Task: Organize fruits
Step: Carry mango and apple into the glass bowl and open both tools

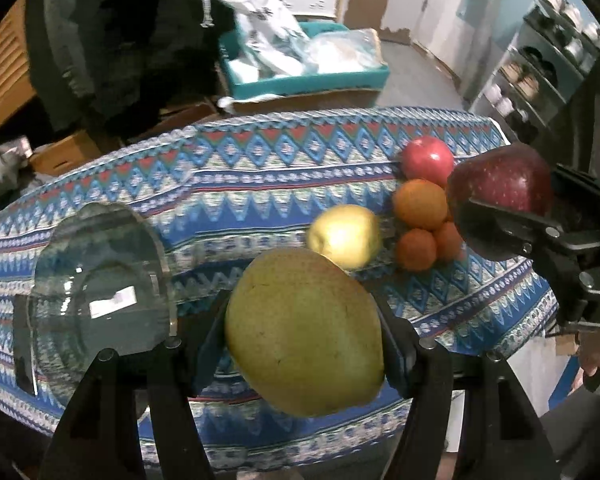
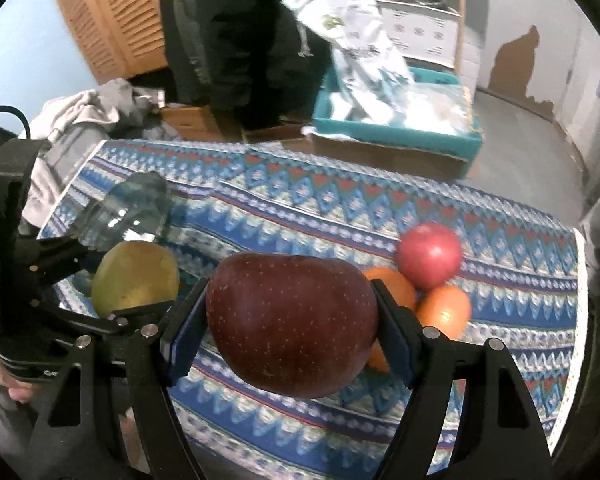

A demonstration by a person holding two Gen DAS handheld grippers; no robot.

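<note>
Grippers first: we see the left gripper [image 1: 304, 332] clamped on a green pear [image 1: 304, 332], held above the bench's near edge, and the right gripper [image 2: 292, 326] clamped on a dark red apple [image 2: 292, 326], also lifted off the patterned cloth [image 2: 300, 216]. Beyond the apple, toward the bench's right side, a lighter red apple [image 2: 430, 256] touches a cluster of oranges [image 2: 444, 310]. From the left wrist view, a yellow apple [image 1: 346, 236] lies just beside those oranges. A glass bowl [image 1: 100, 288] sits near the left edge.
</note>
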